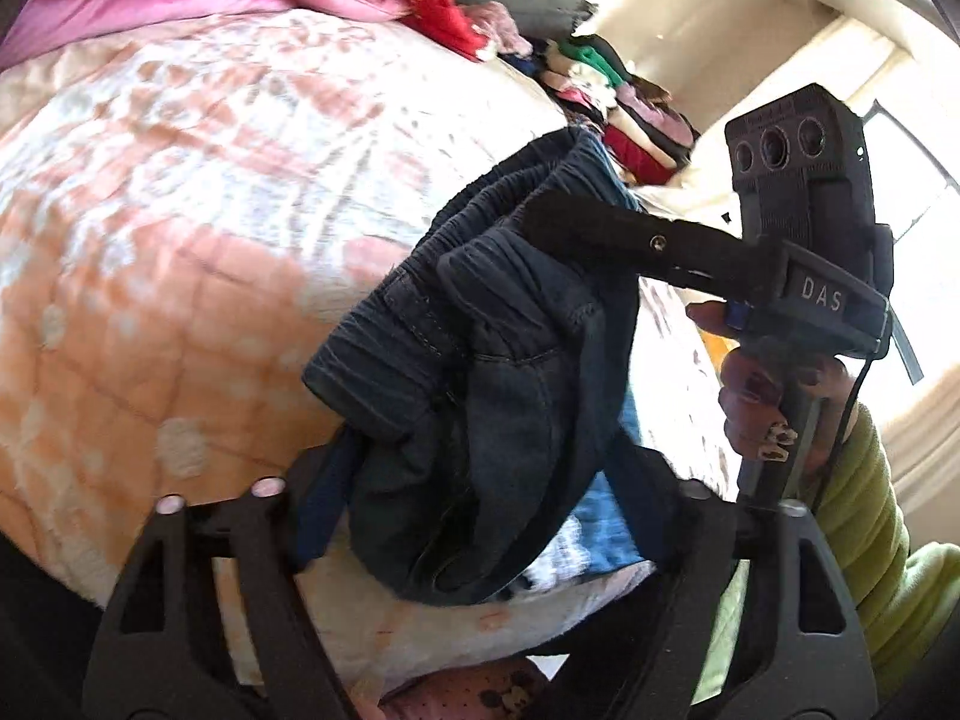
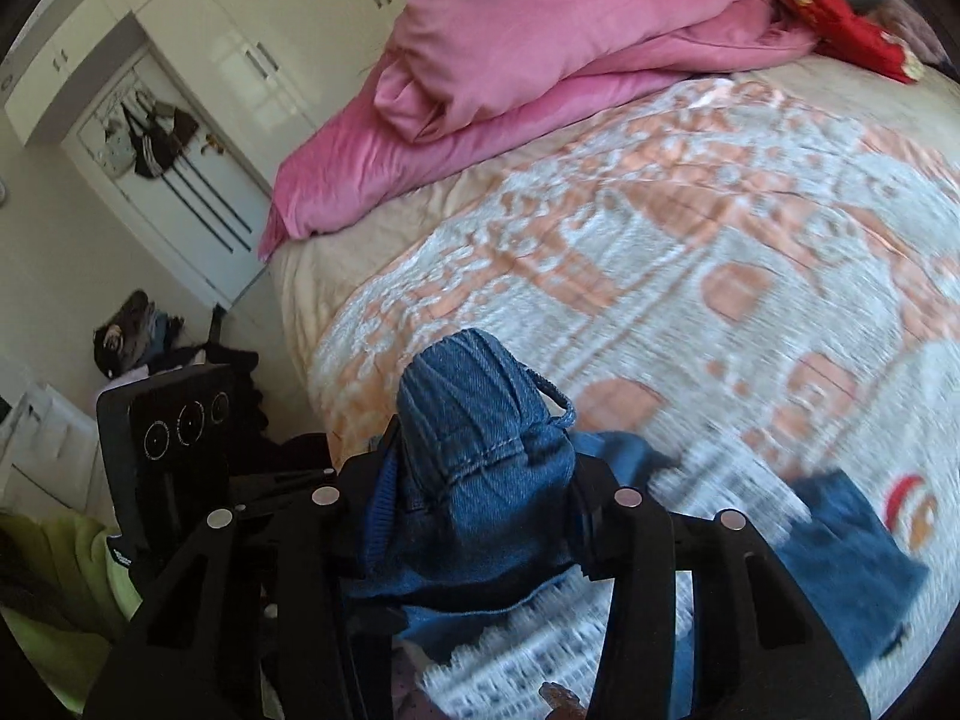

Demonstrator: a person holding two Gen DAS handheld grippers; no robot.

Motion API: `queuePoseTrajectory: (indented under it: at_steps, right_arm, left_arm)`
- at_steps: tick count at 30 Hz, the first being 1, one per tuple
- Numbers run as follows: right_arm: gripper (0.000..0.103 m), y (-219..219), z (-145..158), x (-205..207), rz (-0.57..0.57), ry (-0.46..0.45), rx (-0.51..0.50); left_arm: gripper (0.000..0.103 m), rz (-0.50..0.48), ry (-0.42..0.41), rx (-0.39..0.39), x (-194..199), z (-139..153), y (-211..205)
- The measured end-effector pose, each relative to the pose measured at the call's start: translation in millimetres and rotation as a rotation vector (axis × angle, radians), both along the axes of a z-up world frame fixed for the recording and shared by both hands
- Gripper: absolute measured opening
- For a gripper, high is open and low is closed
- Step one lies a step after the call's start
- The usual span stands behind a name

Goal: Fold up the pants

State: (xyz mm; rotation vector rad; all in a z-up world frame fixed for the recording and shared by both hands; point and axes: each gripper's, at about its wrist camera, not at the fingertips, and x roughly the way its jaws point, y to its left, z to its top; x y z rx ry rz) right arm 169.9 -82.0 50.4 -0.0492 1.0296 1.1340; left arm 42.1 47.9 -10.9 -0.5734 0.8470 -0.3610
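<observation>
In your left wrist view, your left gripper (image 1: 480, 492) sits at six o'clock with a bunched wad of dark blue denim pants (image 1: 468, 396) filling the gap between its fingers; the pads look pressed on the gathered waistband, so it reads as clamped on the fabric. At three o'clock your right gripper (image 1: 558, 210) reaches in from the side, its black finger laid on the same elastic waistband, held by your hand (image 1: 762, 396) in a lime-green ribbed sleeve (image 1: 864, 516). Both tools likely pinch the waistband so the legs can hang and straighten. The peach-and-white patterned quilt (image 1: 180, 210) spreads from nine to twelve o'clock, with a pile of folded clothes (image 1: 618, 102) at one o'clock.

In your right wrist view, the right gripper (image 2: 474, 516) at six o'clock is clamped on a roll of the lighter-looking denim, lifted off the quilt (image 2: 720, 240). A trailing denim piece, probably a leg end, lies at four o'clock. The pink folded duvet (image 2: 540, 60) stays at twelve o'clock, leaving bare quilt, I judge, for the folding.
</observation>
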Motion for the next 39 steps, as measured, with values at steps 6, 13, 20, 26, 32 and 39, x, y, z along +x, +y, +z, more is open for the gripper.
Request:
queuePoseTrajectory:
  at_steps: [6, 13, 20, 26, 32, 39]
  right_arm:
    - [0.063, -63, 7, 3, -0.095, -0.022, 0.079]
    - [0.084, -161, -20, 2, -0.383, 0.018, 0.059]
    - [0.087, -194, -45, -20, -0.486, 0.072, 0.046]
    - [0.096, -168, -58, -18, -0.482, 0.11, 0.016]
    - [0.031, -137, -54, -24, -0.386, 0.099, 0.057]
    - [0.039, -160, -66, -21, -0.501, 0.09, -0.039]
  left_arm:
    - [0.053, -0.097, -0.064, -0.007, 14, 18, -40]
    - [0.053, -0.299, -0.117, -0.016, -3, 25, -85]
    - [0.036, -0.179, -0.113, 0.175, 5, 19, -64]
    - [0.029, -0.218, -0.036, 0.227, 15, -9, -86]
    - [0.029, -0.237, -0.014, 0.285, 8, -19, -101]
    - [0.033, -0.253, -0.016, 0.284, 5, -15, -106]
